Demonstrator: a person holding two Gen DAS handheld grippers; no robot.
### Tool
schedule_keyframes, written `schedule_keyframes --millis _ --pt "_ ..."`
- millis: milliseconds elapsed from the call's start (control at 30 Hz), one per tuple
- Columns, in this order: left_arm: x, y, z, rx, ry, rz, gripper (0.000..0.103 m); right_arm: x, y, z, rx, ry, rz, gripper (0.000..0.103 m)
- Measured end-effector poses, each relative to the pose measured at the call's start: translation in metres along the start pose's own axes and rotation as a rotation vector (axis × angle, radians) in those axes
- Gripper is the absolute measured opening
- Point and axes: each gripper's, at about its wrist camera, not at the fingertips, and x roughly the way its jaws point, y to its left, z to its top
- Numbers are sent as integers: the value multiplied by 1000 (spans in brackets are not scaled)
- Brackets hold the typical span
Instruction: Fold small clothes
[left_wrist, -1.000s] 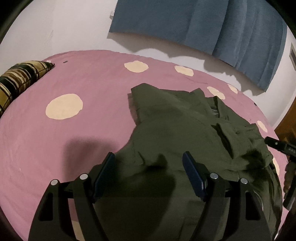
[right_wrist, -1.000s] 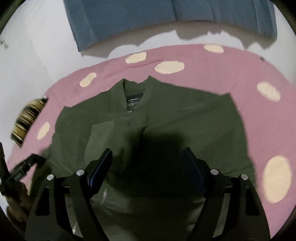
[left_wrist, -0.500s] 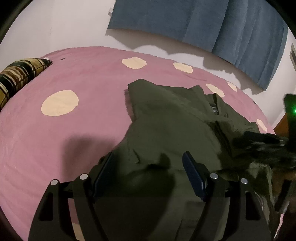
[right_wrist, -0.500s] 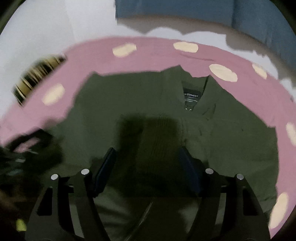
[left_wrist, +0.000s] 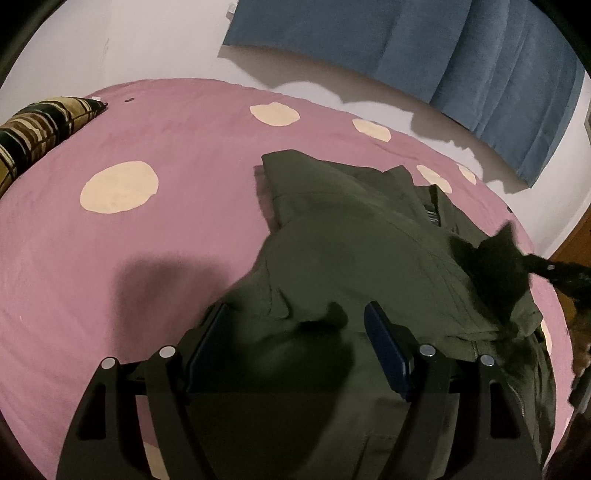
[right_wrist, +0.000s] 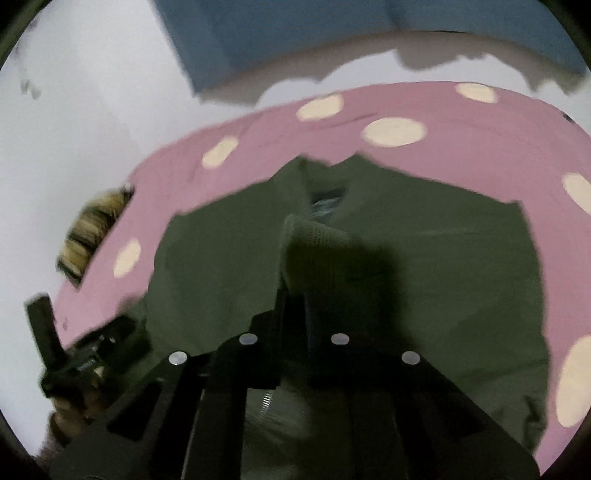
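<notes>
Only on the right wrist view — right gripper (right_wrist: 295, 295) clamped on the jacket's (right_wrist: 221, 266) ribbed cuff (right_wrist: 314, 243); left gripper (left_wrist: 295, 328) apart.

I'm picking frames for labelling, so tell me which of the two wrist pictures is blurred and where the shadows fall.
Right wrist view: motion-blurred throughout, edges of the green jacket and striped pillow smeared. Left wrist view: sharp, with a dark shadow on the pink bedspread and jacket; fisheye bending in both.
</notes>
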Motion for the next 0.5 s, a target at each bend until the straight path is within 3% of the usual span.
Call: schedule_keyframes --millis 167,267,333,433,500 --pt "0 0 0 3 0 5 74 -22 -76 -4 184 -29 7 7" --pt "1 1 0 -3 6 10 74 -15 -124 -24 346 16 91 12" --pt "2 2 -1 -9 10 13 74 -9 -141 -34 406 29 116 29" --pt "5 4 -2 -17 19 19 74 -2 -154 -45 459 25 178 41" --pt "5 4 -2 -18 22 21 74 2 -158 -47 492 17 248 43"
